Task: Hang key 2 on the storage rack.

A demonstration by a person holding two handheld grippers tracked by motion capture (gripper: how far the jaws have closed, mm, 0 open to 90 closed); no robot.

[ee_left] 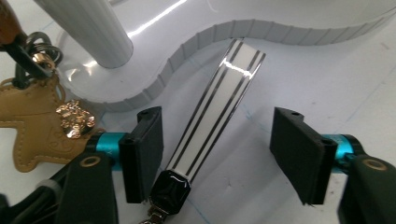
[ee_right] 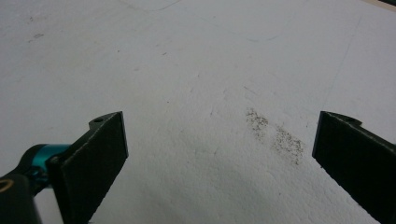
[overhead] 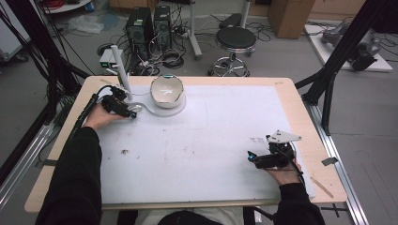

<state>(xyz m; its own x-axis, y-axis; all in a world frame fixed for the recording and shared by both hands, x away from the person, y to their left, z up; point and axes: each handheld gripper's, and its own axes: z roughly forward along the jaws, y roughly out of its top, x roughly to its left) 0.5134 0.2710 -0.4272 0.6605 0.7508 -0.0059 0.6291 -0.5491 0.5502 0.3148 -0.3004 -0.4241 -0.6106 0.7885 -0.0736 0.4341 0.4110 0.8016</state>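
Two black fingers (ee_left: 144, 158) of your left gripper (ee_left: 217, 156) stand half-open astride the striped strap (ee_left: 217, 109) at lower centre, untouched; centre it, then squeeze squarely across its width.

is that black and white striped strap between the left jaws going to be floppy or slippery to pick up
The striped strap looks glossy, so it may slip against the pads. It lies flat and thin, probably light and flexible. Its black clasp end likely hangs lower.

High view overhead facing forward, tool views close above white mat (overhead: 211, 140)
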